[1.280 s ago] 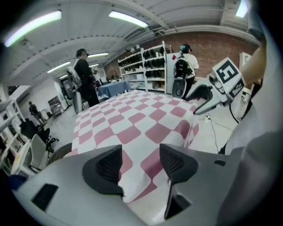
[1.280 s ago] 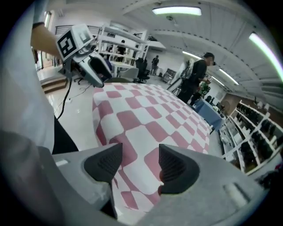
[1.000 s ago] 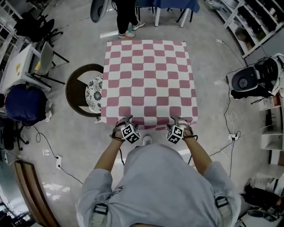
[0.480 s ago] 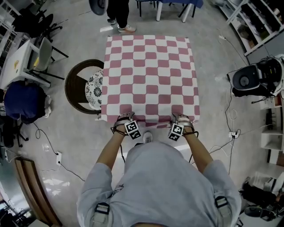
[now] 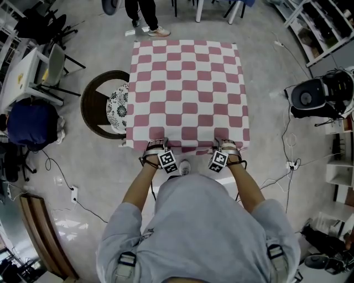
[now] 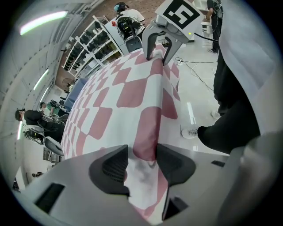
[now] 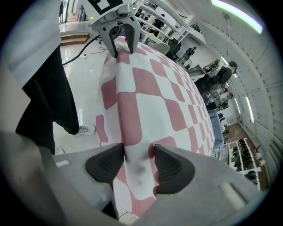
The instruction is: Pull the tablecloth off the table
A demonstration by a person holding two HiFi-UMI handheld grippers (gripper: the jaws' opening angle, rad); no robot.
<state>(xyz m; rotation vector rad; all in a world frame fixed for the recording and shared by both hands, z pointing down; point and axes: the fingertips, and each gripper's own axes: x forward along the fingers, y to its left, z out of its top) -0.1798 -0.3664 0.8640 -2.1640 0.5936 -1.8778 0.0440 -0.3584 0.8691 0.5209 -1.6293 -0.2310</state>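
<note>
Tablecloth: red-and-white check, spread flat over the whole bench and hanging over every edge. The bench top itself is fully covered.

Both hand-held grippers sit on the cloth's 6 o'clock edge in the head view. The left hand-held gripper is toward the 7 o'clock corner and the right hand-held gripper toward the 5 o'clock corner, both pointing steeply down.

Left gripper view: jaws apart and have just been closing. The cloth ridge along the bench edge runs between the pads and fills the gap, with no pinch visible.

Right gripper view: same picture. The jaws are wide and have just been closing, with the cloth fold between the pads but not clamped.

Each gripper view shows the other unit at the far end of that ridge, around 12 o'clock.

Around the bench, head view:
- 6 o'clock: operator in a grey top, one shoe just under the cloth edge.
- 9 o'clock: round dark chair with a patterned cushion, touching the cloth's side.
- 12 o'clock: a standing person's legs, near the far edge.
- 3 o'clock: black-and-white machine, well apart, with cables on the floor.
- 10 o'clock, well apart: white desk, with a dark blue bundle below it.
- 1 o'clock: shelving.
</note>
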